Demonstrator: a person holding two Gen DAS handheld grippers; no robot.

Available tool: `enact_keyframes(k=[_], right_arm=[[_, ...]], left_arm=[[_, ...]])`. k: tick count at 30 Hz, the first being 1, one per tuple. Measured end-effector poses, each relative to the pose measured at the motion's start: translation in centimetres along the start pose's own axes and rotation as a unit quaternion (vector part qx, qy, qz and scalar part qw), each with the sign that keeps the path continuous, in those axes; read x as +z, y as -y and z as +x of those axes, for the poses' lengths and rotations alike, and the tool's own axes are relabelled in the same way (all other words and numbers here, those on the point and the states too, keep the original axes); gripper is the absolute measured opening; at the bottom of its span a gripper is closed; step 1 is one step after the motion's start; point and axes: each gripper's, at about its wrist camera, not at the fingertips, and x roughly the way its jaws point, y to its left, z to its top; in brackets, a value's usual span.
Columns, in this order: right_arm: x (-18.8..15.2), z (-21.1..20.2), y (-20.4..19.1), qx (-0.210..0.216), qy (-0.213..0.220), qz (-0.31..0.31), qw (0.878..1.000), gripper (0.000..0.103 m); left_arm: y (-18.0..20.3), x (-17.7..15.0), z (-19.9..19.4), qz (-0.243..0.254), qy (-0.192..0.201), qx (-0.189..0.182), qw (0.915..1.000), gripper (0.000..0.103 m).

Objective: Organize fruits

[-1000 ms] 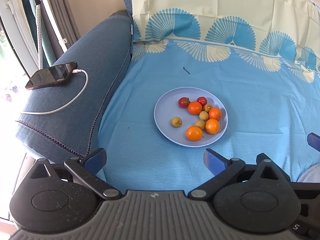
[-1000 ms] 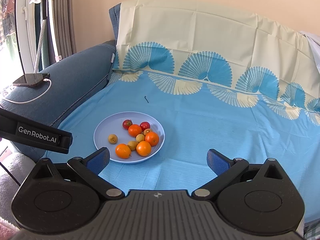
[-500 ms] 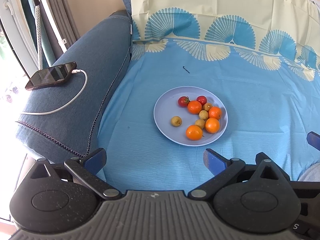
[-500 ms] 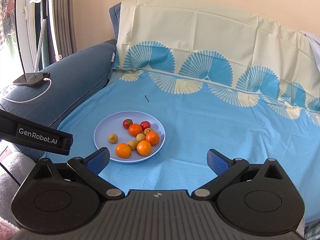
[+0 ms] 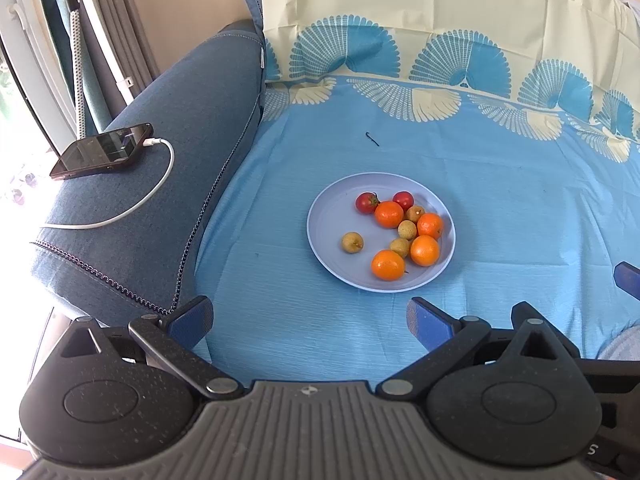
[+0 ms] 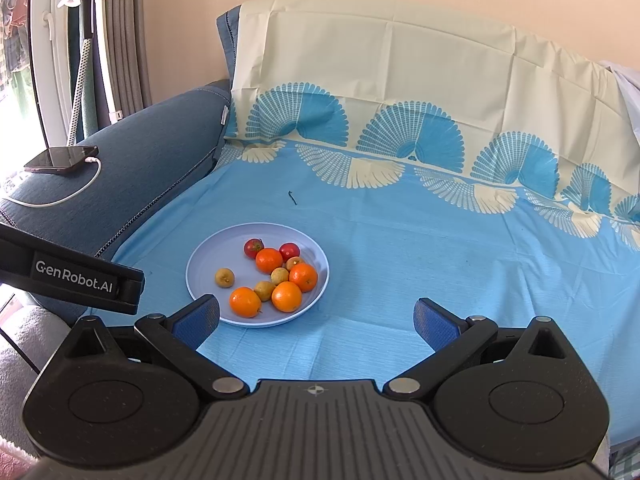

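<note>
A pale blue plate (image 5: 332, 216) (image 6: 212, 252) lies on the blue cloth and holds several oranges (image 5: 388, 265) (image 6: 245, 301), two red tomatoes (image 5: 366, 203) (image 6: 253, 248) and several small yellow-brown fruits (image 5: 352, 242) (image 6: 224, 277). My left gripper (image 5: 310, 318) is open, hanging just short of the plate's near rim. My right gripper (image 6: 316, 318) is open too, its left finger (image 6: 198, 318) over the plate's near-left edge. Nothing is held between either pair of fingers.
A phone (image 5: 102, 151) on a white charging cable (image 5: 132, 208) rests on the blue sofa arm (image 5: 168, 184) at the left. A small dark stem (image 5: 372, 139) lies on the cloth behind the plate. The left gripper's body (image 6: 72, 280) crosses the right wrist view's left side.
Both views have shifted very slightly, and the plate sits a touch higher in them. Both grippers stay open and no fruit has moved.
</note>
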Motion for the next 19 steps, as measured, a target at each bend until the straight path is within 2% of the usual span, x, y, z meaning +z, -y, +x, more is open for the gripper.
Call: enact_keyframes(k=[19], right_arm=[[0.14, 0.13, 0.07, 0.002, 0.0, -0.001, 1.0, 0.102]], left_arm=[[0.29, -0.04, 0.45, 0.0, -0.005, 0.009, 1.0, 0.103]])
